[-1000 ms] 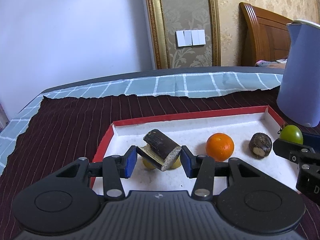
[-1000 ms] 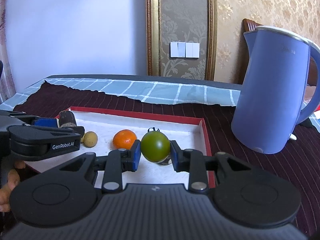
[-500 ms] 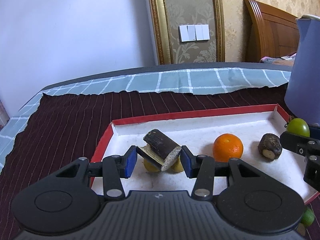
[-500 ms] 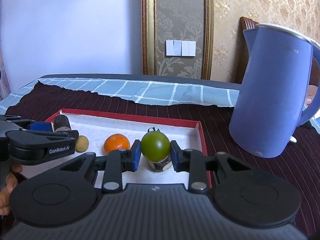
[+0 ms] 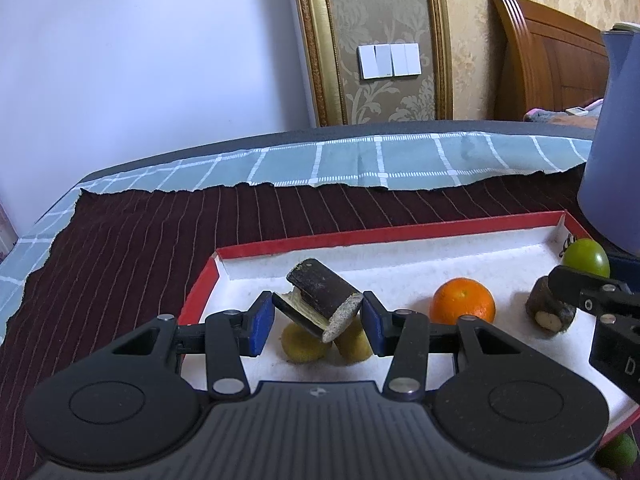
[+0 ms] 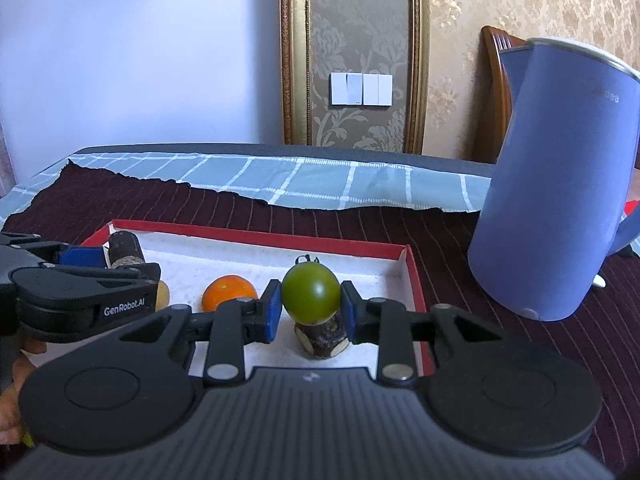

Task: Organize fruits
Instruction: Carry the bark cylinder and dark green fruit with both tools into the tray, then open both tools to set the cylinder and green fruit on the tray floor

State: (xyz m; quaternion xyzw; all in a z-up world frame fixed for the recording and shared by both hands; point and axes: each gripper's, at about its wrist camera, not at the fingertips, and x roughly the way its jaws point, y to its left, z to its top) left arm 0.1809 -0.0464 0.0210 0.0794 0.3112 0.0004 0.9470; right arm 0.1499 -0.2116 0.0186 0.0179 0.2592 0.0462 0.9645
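With the blue kettle (image 6: 560, 184) standing on the dark striped cloth (image 5: 140, 232) just right of the red-rimmed tray (image 5: 384, 234), nothing sits between the tray and either gripper. Tray contents: orange (image 5: 463, 301) near middle, two small yellowish fruits (image 5: 304, 346) at its left end, dark cane stub (image 6: 320, 336) at its right end. Left gripper (image 5: 318, 320) pinches a dark cane piece (image 5: 320, 298), tilted, above the yellowish fruits. Right gripper (image 6: 308, 312) is clamped on a green tomato (image 6: 311, 293) directly over the stub. Small green fruit (image 5: 618, 450) lies outside the tray's near right corner.
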